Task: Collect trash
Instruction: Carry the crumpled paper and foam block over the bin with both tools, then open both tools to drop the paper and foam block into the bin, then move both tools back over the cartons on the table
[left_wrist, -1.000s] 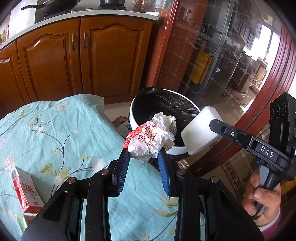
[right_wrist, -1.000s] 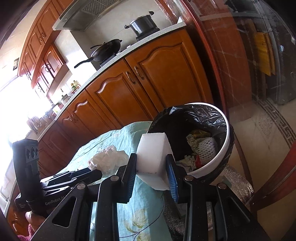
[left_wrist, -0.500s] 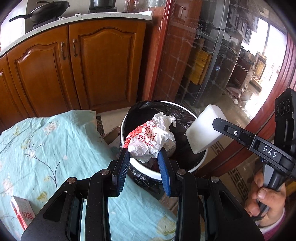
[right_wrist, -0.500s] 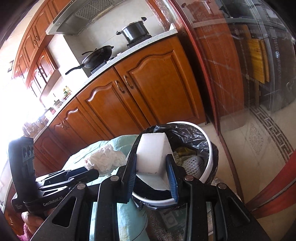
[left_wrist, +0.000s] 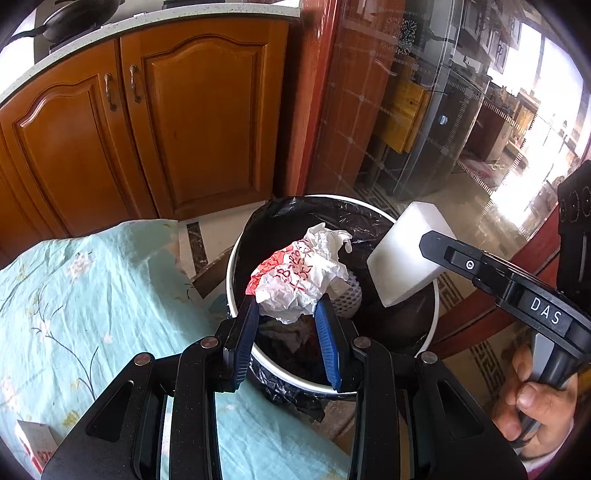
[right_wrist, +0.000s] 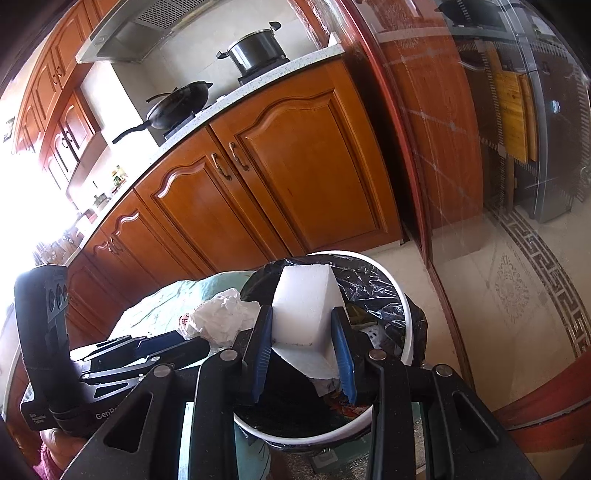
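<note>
A round white trash bin (left_wrist: 431, 325) (right_wrist: 404, 295) lined with a black bag stands on the floor beside the table, with trash inside. My left gripper (left_wrist: 287, 312) is shut on a crumpled white and red paper wrapper (left_wrist: 301, 275) (right_wrist: 219, 319), held over the bin's mouth. My right gripper (right_wrist: 302, 326) is shut on a white foam block (right_wrist: 304, 306) (left_wrist: 404, 254), also over the bin. In the left wrist view the right gripper comes in from the right, held by a person's hand (left_wrist: 532, 402).
The table carries a light blue flowered cloth (left_wrist: 74, 295) with a red and white carton (left_wrist: 35, 446) near its lower left. Wooden kitchen cabinets (left_wrist: 166, 122) stand behind the bin. A red-framed glass door (right_wrist: 498, 166) rises on the right. Tiled floor (right_wrist: 491, 295) lies around the bin.
Both grippers have travelled from over the table's edge to above the bin, keeping their hold. The bin now sits lower and nearer in both views.
</note>
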